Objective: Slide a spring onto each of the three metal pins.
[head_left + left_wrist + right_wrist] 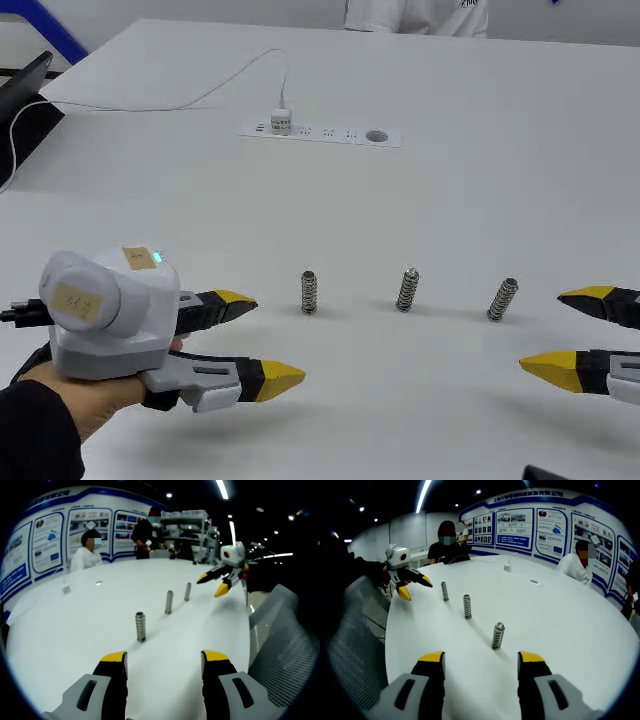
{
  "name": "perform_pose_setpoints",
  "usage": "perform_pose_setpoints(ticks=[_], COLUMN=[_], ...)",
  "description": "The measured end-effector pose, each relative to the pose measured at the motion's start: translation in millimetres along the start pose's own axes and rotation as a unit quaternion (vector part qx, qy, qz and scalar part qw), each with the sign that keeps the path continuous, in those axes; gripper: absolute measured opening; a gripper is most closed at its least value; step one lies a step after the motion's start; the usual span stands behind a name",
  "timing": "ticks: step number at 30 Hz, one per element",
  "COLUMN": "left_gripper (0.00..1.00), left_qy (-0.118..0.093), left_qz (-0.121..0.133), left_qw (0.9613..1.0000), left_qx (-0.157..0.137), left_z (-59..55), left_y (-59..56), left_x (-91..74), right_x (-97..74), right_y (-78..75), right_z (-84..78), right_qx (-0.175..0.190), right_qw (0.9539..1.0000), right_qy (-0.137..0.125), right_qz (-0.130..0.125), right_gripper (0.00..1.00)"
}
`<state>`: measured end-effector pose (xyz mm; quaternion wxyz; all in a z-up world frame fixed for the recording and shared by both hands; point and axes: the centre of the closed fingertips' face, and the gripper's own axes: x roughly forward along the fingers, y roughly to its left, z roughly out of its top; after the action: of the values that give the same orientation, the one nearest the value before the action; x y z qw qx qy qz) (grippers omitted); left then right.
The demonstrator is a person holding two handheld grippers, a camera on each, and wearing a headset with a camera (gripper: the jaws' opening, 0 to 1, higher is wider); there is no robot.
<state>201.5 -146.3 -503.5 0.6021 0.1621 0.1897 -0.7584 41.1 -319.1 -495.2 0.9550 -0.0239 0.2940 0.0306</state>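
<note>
Left fingers (268,378): I am holding them wide and empty, left of the row.
Right fingers (548,366): I am spreading them wide too, empty, right of the row.
Springs (407,289): three are standing in a row on the bench (480,200), long axes vertical, with the rightmost leaning.
Head view: is showing a power strip (320,131) beyond them.
Gripper views: are showing seated people (86,557) and posters (515,527).

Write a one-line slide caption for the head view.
Left spring, middle spring and right spring stand in a row on the table between the open left gripper and right gripper.
</note>
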Motion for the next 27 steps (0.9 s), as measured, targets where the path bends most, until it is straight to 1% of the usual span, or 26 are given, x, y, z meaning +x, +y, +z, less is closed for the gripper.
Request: perform_pose_setpoints(ticks=[13, 27], left_gripper=[0.60, 0.60], left_qy=[0.000, 0.000], left_qz=[0.000, -0.001], left_qw=[1.0000, 1.0000], left_qx=[0.000, 0.000], left_z=[-0.4, -0.8], left_y=[-0.5, -0.9], left_x=[0.1, 0.0], right_x=[0.4, 0.5], right_y=[2.0, 2.2], right_z=[2.3, 0.6], right_qx=[0.000, 0.000], right_qw=[1.0000, 1.0000], right_qy=[-0.001, 0.001], right_qz=[0.003, 0.002], right_gripper=[0.60, 0.60])
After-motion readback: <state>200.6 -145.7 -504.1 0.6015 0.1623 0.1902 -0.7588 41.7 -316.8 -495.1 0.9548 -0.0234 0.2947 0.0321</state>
